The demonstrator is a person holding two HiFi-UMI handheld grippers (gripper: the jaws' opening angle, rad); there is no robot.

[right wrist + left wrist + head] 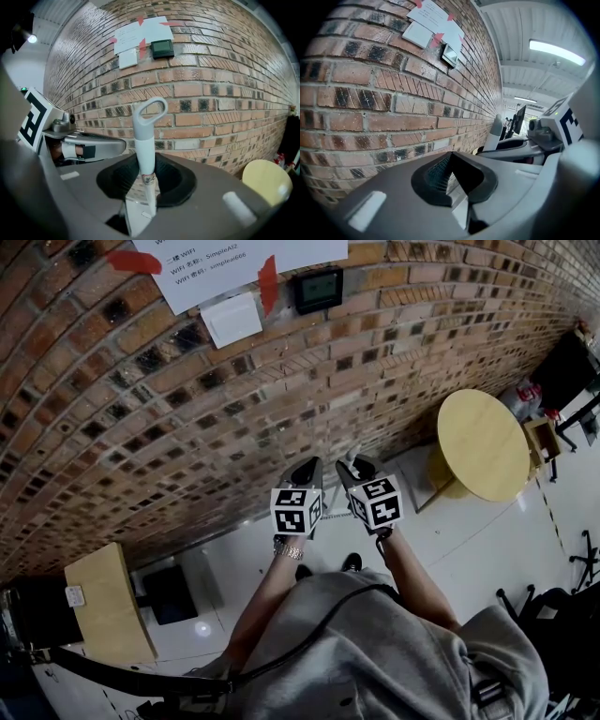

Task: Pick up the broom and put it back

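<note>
The broom shows only as its handle [144, 140], pale grey-white with a loop at the top, standing upright in front of the brick wall [211, 93]. My right gripper [146, 161] is shut on this handle below the loop; the broom's head is hidden. In the left gripper view the same handle [496, 133] rises to the right of my left gripper [449, 159], whose fingertips meet with nothing between them. In the head view both grippers are held side by side close to the wall, left gripper [305, 470] and right gripper [349, 470].
Brick wall [187, 409] fills the space right ahead, with taped papers [234, 263] and a small black panel [319, 289] on it. A round yellow table [481, 444] stands to the right, a small wooden table [108, 601] to the left, black chairs [562, 615] at the far right.
</note>
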